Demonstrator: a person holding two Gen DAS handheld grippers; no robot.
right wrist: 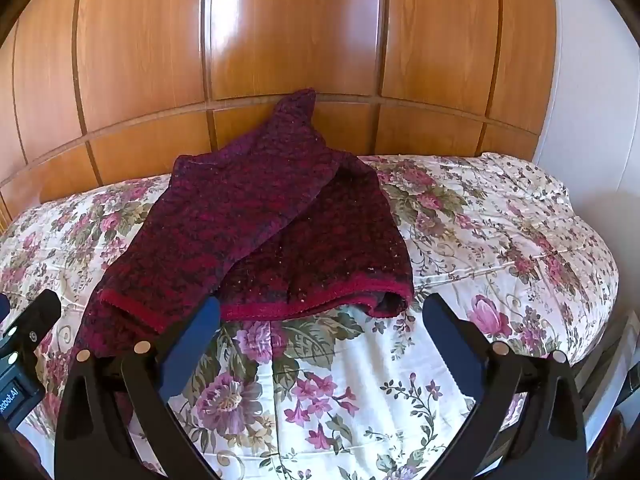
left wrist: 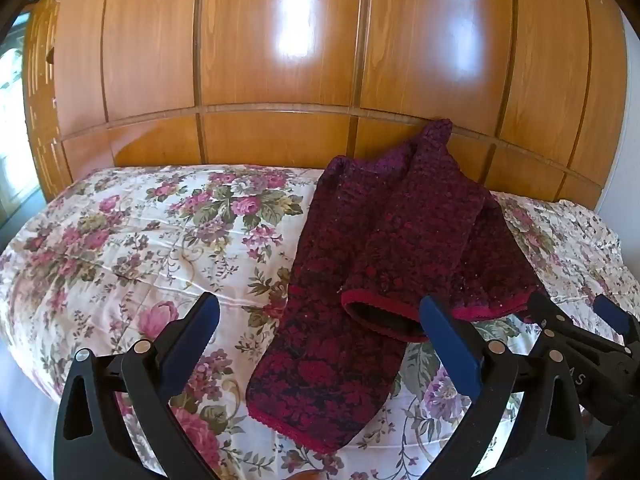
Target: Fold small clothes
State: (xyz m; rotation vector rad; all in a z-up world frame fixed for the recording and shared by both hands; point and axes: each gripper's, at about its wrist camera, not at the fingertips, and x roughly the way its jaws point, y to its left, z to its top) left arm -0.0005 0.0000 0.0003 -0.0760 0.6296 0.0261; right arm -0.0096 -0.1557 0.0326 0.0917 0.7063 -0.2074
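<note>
A dark red and purple knitted garment (left wrist: pixel 372 256) lies crumpled on the flowered bedspread (left wrist: pixel 132 240), its far end resting against the wooden panelling. Red trim edges its near hems. In the left wrist view my left gripper (left wrist: pixel 320 320) stands open above the garment's near part, nothing between its fingers. My right gripper (left wrist: pixel 576 320) shows at the right edge there, by the garment's right hem. In the right wrist view the garment (right wrist: pixel 256 236) lies ahead and left, and my right gripper (right wrist: pixel 320 320) stands open just before its trimmed hem (right wrist: pixel 316 302), empty. The left gripper's body (right wrist: pixel 24 344) shows at the left edge.
Glossy wooden panelling (left wrist: pixel 280 80) rises behind the bed. A window (left wrist: pixel 12 128) is at the far left. A white wall (right wrist: pixel 592 80) stands at the right. The bedspread (right wrist: pixel 500 232) drops off at the bed's right edge, with dark objects on the floor below.
</note>
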